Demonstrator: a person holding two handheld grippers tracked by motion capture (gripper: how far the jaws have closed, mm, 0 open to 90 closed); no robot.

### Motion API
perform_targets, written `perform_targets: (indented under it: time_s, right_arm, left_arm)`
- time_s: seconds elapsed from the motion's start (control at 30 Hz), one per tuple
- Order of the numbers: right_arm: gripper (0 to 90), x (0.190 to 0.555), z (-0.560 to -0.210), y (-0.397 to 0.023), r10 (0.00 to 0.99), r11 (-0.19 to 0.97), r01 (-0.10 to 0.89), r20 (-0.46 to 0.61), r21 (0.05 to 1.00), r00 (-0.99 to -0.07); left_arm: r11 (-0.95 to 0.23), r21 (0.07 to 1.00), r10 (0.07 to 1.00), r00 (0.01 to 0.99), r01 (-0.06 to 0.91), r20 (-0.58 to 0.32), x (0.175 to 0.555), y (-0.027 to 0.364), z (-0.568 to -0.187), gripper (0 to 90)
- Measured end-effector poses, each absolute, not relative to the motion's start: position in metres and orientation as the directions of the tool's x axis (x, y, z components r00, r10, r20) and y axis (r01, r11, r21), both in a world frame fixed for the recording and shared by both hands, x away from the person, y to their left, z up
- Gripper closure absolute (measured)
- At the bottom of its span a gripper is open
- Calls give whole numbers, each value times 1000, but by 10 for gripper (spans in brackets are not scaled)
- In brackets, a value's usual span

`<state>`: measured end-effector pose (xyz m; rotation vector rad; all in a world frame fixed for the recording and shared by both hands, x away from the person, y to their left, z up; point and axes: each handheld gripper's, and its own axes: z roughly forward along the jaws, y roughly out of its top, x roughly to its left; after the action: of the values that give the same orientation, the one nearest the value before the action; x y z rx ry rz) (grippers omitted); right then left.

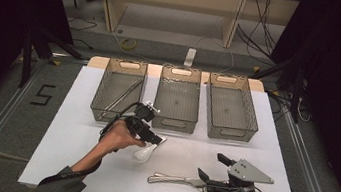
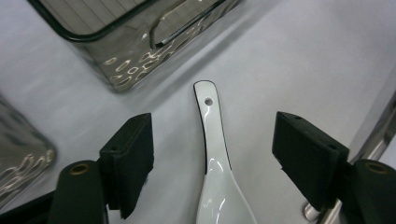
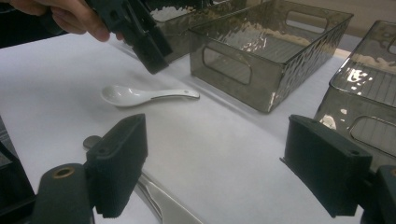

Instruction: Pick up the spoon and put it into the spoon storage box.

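Starting at the far left of the white surface (image 1: 71, 137), the first of three smoked see-through bins (image 1: 119, 90) stands in a row along the far edge; a thin pair of metal rods lies slanted inside it, too small to identify. Your left claw (image 1: 156, 140) hangs just in front of that bin, tilted down over one white ceramic spoon (image 1: 145, 152), which lies on the surface between the left and middle bins and closer to you. In the left gripper view the spoon (image 2: 215, 158) sits squarely between the jaws with clear gaps on both sides, so the claw is open and holds nothing; its bowl is cut off at the bottom edge. The middle bin (image 1: 177, 98) and the right bin (image 1: 231, 107) look empty. Below them one piece of metal cutlery (image 1: 174, 180) lies flat, its right end hidden under your right claw (image 1: 210, 167), so you cannot tell what kind it is. That claw stands wide open with nothing between its pads; in the right gripper view a strip of the same metal (image 3: 159, 200) passes under the jaw on the left, the spoon (image 3: 140, 95) lies beyond, and your left hand (image 3: 65, 16) is cut off at the top edge.
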<state>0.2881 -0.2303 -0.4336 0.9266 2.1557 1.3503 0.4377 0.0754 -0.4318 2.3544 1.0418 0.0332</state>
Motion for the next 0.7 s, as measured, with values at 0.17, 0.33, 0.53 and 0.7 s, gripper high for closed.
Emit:
perform_targets:
  time_s: [0.17,0.33,0.53,0.7]
  right_arm:
    - [222,288,-434,-229,728,310,305,-18,900,-686]
    - [222,288,-434,-230,727,307,306,-15,901,-686]
    - [223,288,-434,-229,727,310,306,-17,900,-686]
    - [223,288,-434,-229,726,310,304,-18,901,-687]
  left_arm:
    - [-563,454,695,693,691,-192,441,70,-447,376]
    - [-578,434,690,698,691,-193,441,68,-453,448]
    - [-590,416,679,704,692,-208,441,66,-458,529]
    - [-603,392,677,706,694,-209,442,64,-464,619]
